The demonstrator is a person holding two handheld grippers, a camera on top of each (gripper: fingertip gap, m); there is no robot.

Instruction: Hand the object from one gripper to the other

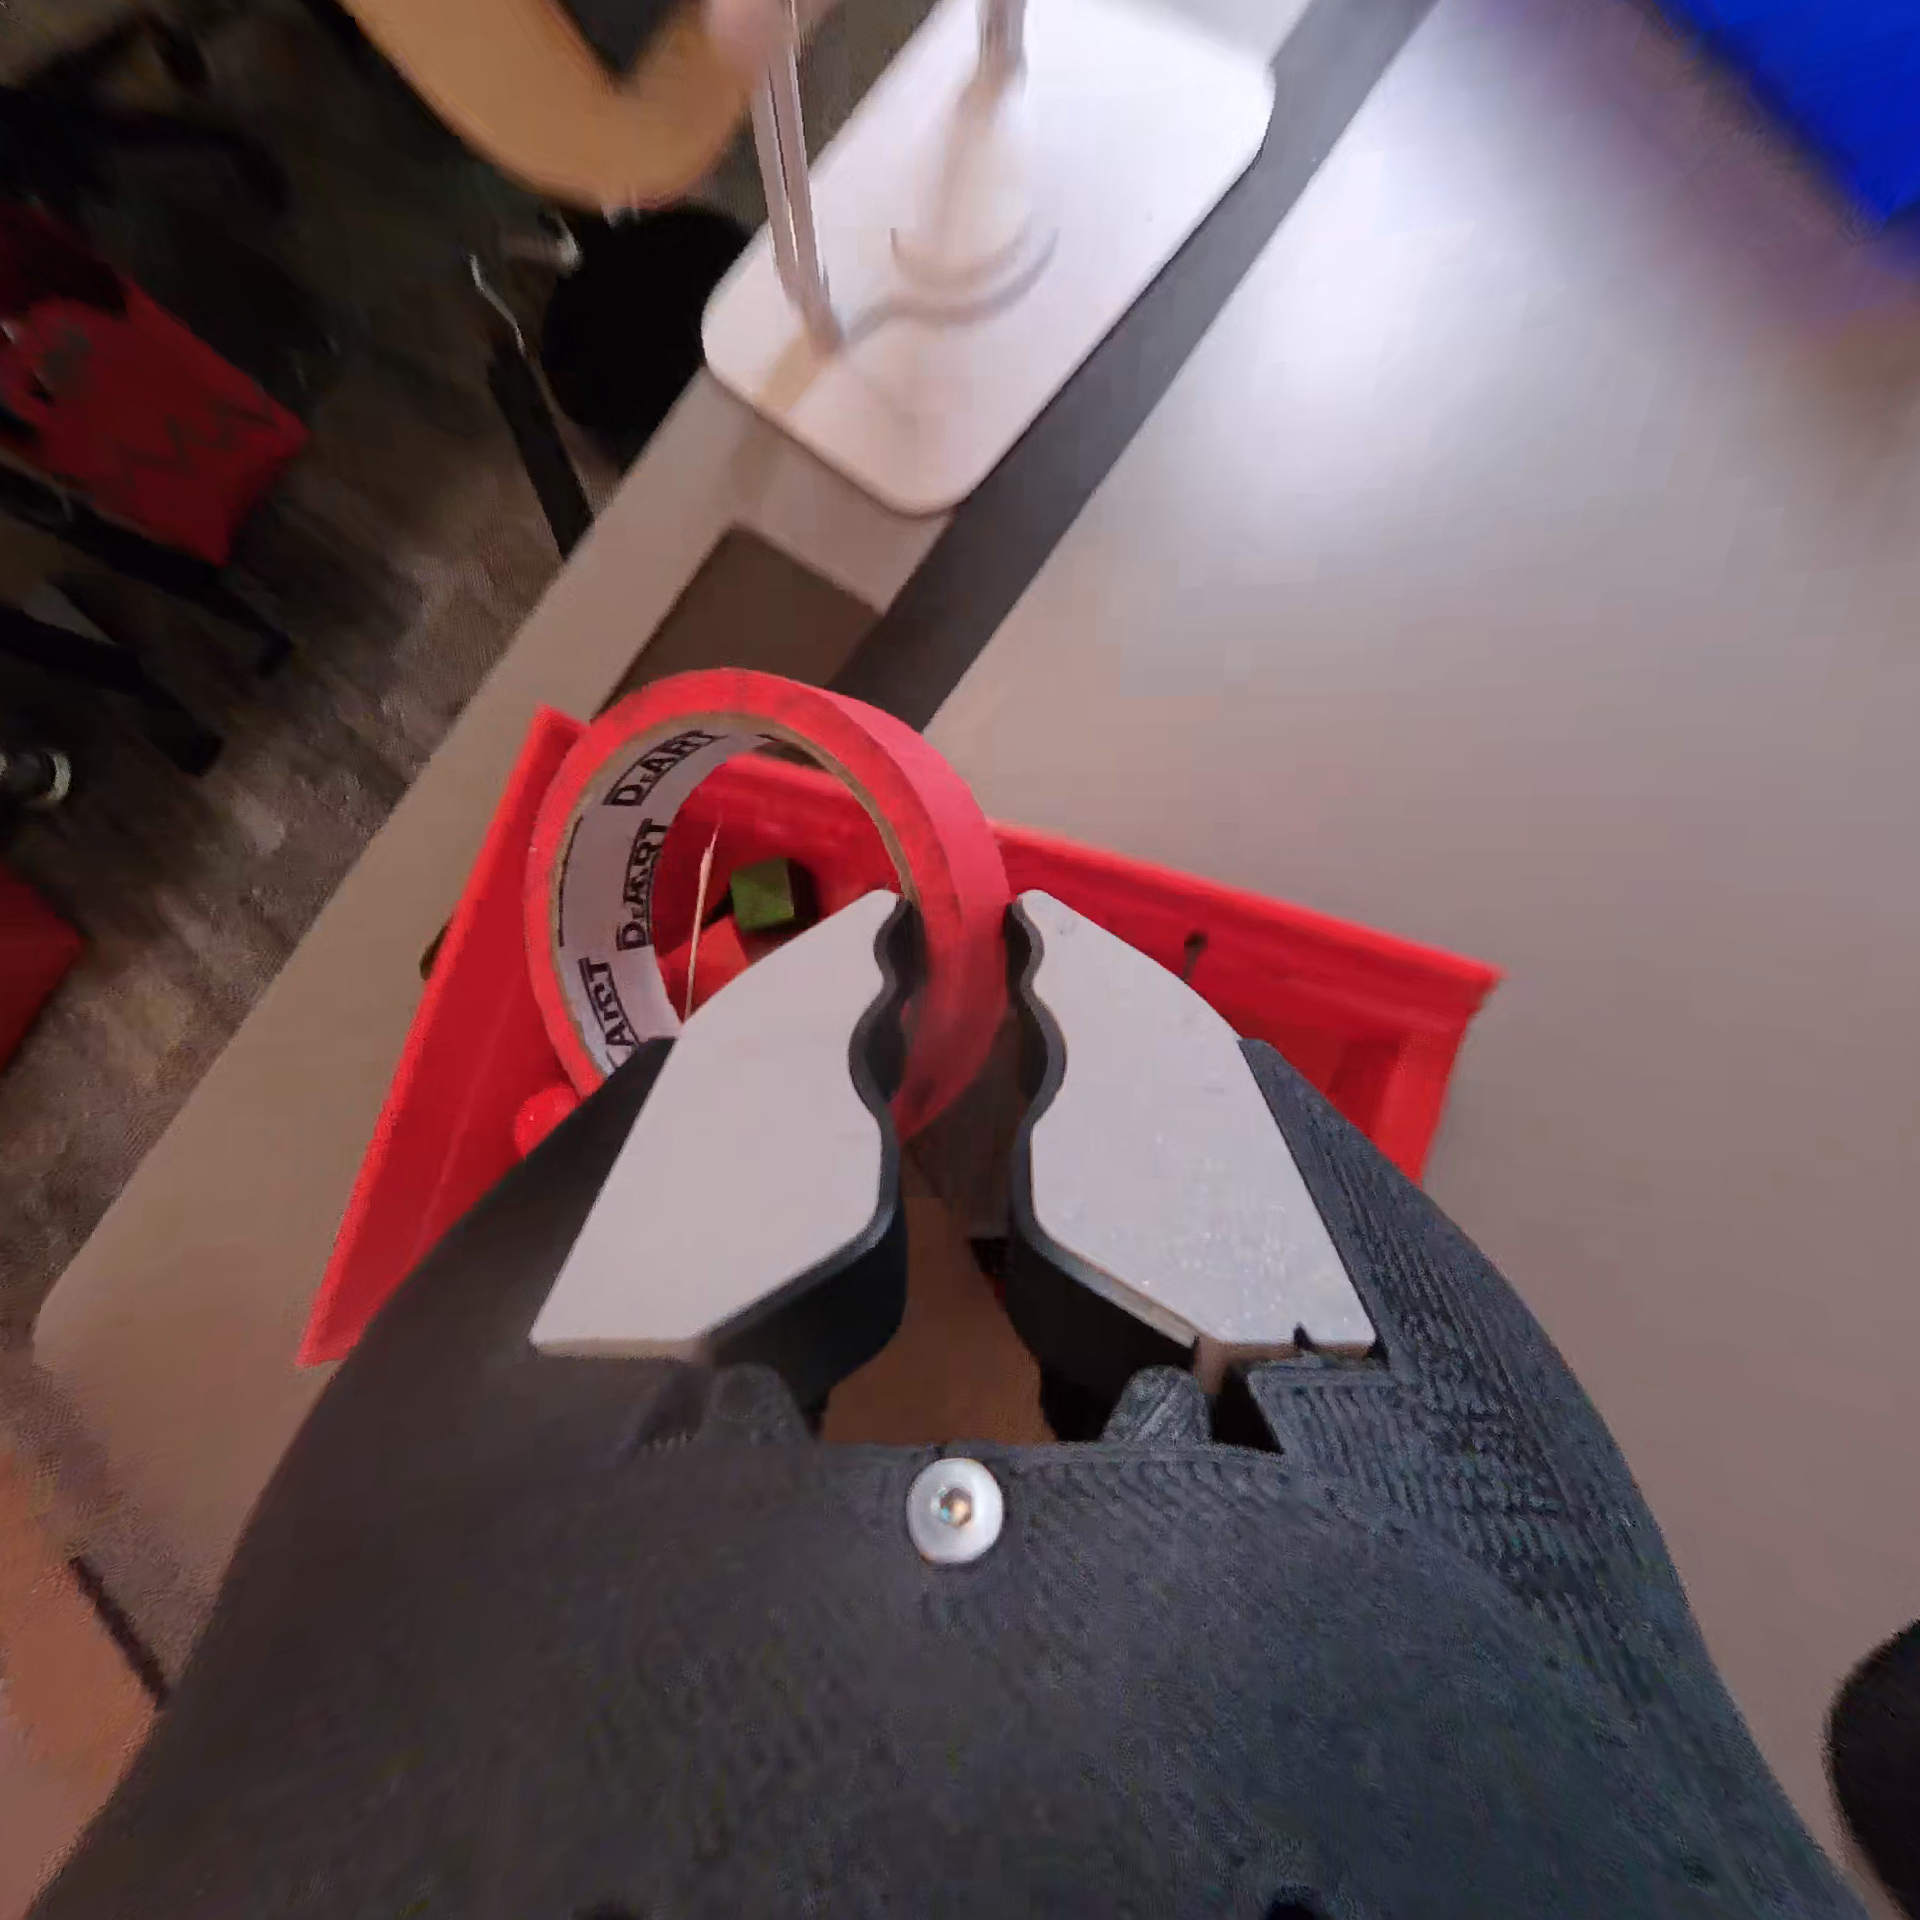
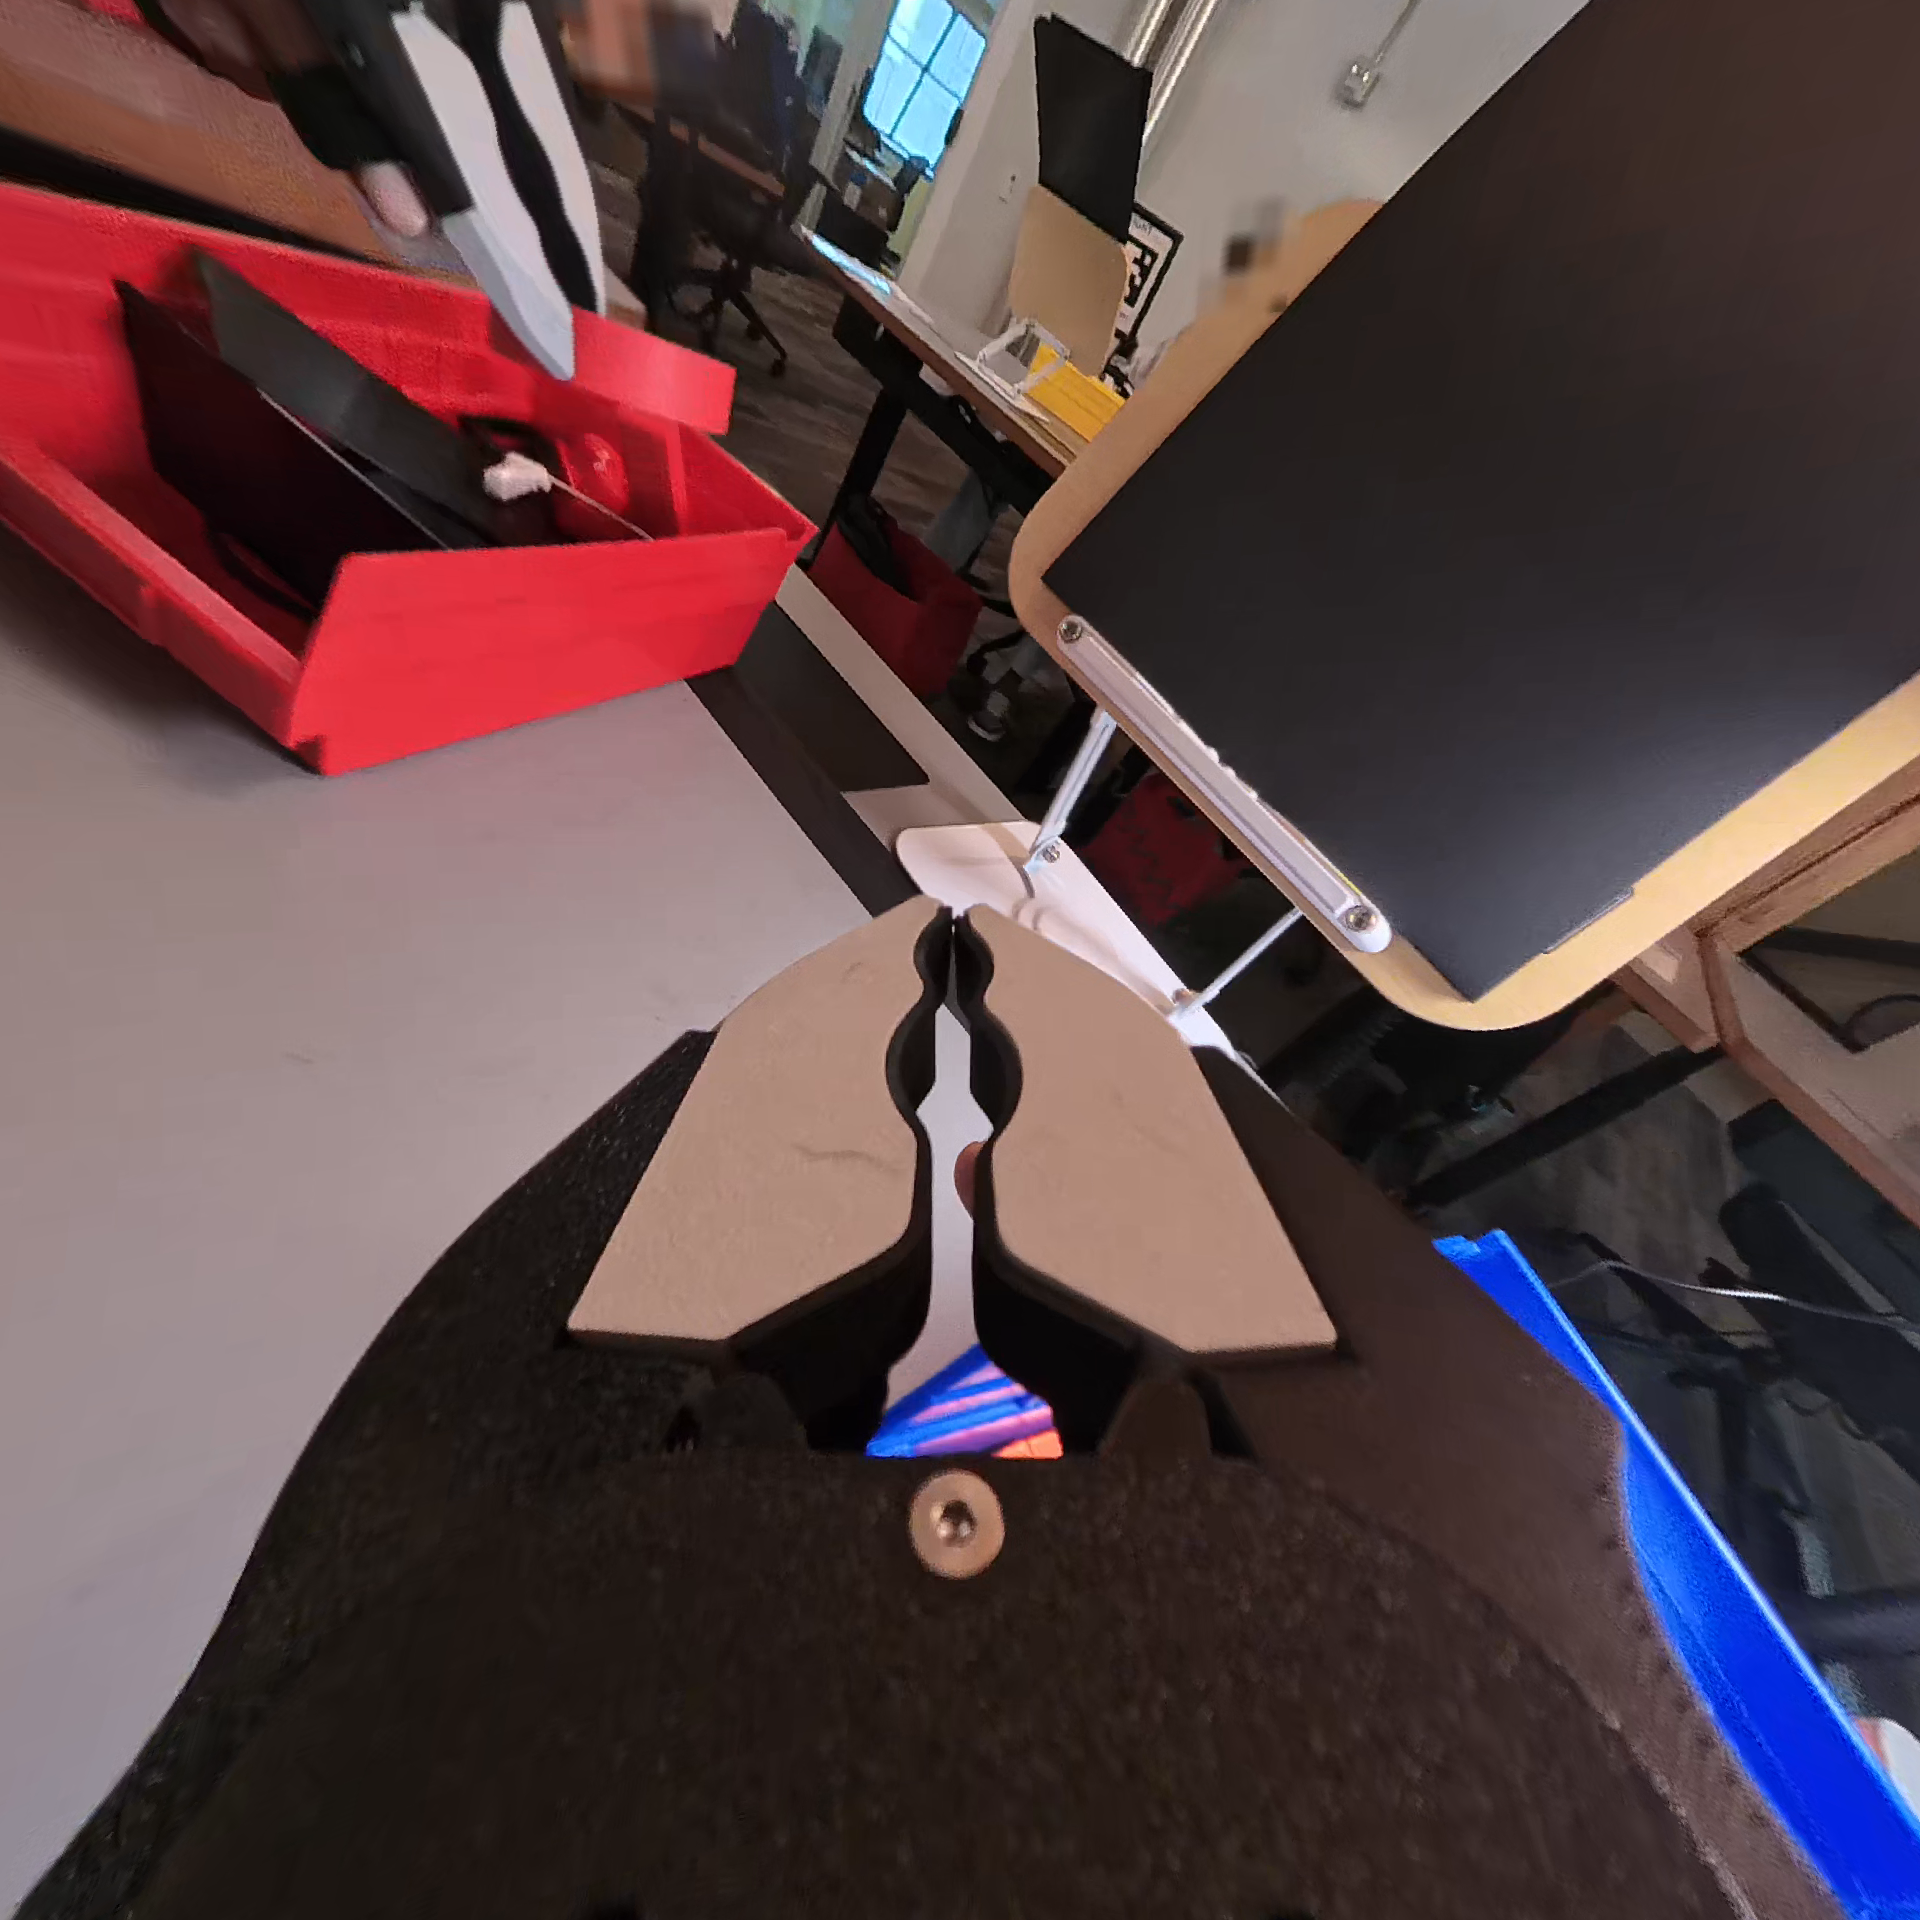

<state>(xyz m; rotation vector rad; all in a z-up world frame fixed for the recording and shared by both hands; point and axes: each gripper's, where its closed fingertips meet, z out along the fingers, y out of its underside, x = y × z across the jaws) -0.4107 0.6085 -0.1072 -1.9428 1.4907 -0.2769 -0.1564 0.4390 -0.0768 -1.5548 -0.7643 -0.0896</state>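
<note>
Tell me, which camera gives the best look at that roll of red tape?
The left wrist view. The roll of red tape sits close up there, its band pinched by the left gripper above a red bin. The right wrist view shows only part of the roll's band beside that gripper's fingers.

The left wrist view looks steeply down, close over the red bin (image 1: pixel 1299 997) at the table's edge. The right wrist view sits lower and farther back, looking across the table with the red bin (image 2: pixel 499 644) up to its left. Both catch the bin and the white stand base (image 1: pixel 997 312) (image 2: pixel 997 862) beyond it.
</note>
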